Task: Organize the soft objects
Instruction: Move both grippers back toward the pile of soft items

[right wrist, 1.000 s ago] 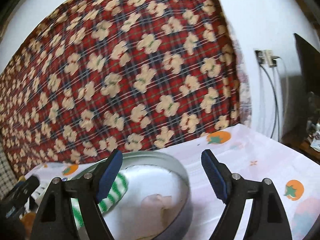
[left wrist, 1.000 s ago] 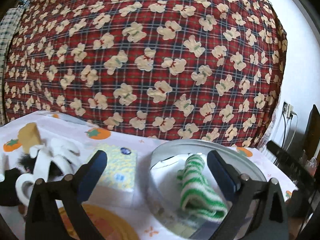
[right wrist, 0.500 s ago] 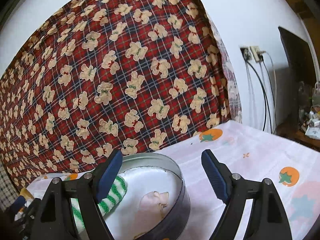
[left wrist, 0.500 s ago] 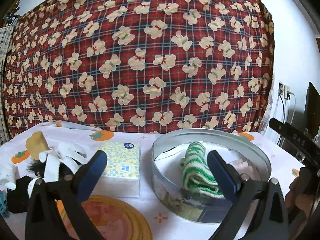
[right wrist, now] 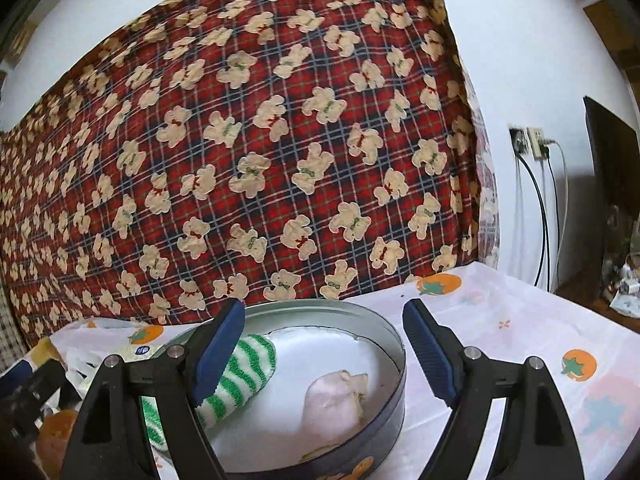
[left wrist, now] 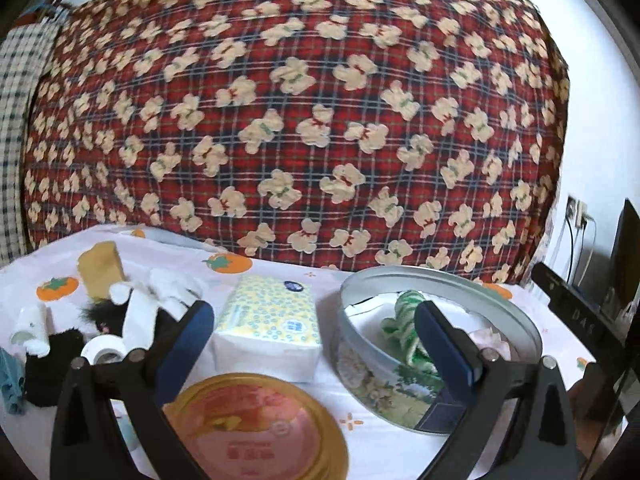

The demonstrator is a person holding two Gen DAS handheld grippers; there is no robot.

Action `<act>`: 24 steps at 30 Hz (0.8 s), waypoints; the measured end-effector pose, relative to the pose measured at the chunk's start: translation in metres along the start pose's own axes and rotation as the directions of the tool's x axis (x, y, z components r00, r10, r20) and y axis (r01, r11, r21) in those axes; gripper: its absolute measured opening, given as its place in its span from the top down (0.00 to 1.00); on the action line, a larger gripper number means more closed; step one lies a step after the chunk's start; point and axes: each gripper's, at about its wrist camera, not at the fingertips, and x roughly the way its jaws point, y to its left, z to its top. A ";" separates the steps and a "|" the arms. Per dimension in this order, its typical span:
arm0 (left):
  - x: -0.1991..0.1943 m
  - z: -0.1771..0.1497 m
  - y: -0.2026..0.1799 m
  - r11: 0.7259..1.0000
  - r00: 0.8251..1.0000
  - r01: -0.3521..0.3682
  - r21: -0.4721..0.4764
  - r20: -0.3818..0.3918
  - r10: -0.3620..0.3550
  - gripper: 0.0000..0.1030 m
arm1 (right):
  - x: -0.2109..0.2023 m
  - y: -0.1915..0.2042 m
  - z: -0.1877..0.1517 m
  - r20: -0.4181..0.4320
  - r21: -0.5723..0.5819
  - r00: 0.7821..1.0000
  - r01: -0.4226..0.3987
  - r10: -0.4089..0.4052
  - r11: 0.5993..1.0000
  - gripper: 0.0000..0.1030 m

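Bear-print plaid blanket [left wrist: 304,120] fills the backdrop behind the bench [right wrist: 520,340], which wears a white cloth with orange fruit prints.

Round tin [left wrist: 516,320] sits right of centre in the left view. It already holds a green-striped cloth [right wrist: 240,376] and a small pale pink item [right wrist: 336,396]. Its lid [left wrist: 256,432] lies flat in front, near the camera.

Tissue pack [left wrist: 272,316] lies just left of the tin, long axis running away from the camera.

The leftover soft bits sit in a cluster on the far left: yellow sponge [left wrist: 100,268], white gloves [left wrist: 160,292], black fuzzy item [left wrist: 52,360], tape roll [left wrist: 102,350].

Left gripper [left wrist: 316,344]: jaws spread, nothing between them. Right gripper [right wrist: 324,352]: jaws spread wide, empty, hanging over the tin.

Key relation: the tissue pack lies dead ahead of the left jaws, slightly left of their midline. The right hand is across the tin from it. So my read is the left hand is nearer for the next pick, and the jaws would have to span the pack's short side.
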 end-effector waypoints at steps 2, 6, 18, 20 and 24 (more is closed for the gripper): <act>-0.003 0.000 0.006 1.000 1.000 -0.001 -0.021 0.003 0.001 0.01 | -0.005 0.004 -0.001 0.012 -0.001 1.000 -0.005 0.005 1.000 0.20; -0.012 -0.001 0.017 0.999 1.000 0.001 -0.038 0.011 0.000 0.01 | -0.015 0.016 -0.002 0.031 -0.027 0.999 -0.018 0.018 0.999 0.20; -0.037 0.001 0.067 0.994 0.994 -0.108 -0.011 0.013 0.108 0.01 | -0.037 0.067 -0.013 0.023 -0.055 0.988 -0.151 0.153 0.987 0.19; -0.039 0.001 0.080 0.991 0.991 -0.130 -0.027 0.001 0.131 0.01 | -0.040 0.076 -0.016 0.018 -0.059 0.984 -0.176 0.178 0.983 0.19; -0.043 0.002 0.113 0.981 0.984 -0.179 -0.069 -0.029 0.178 0.01 | -0.047 0.099 -0.021 0.003 -0.071 0.973 -0.229 0.230 0.971 0.19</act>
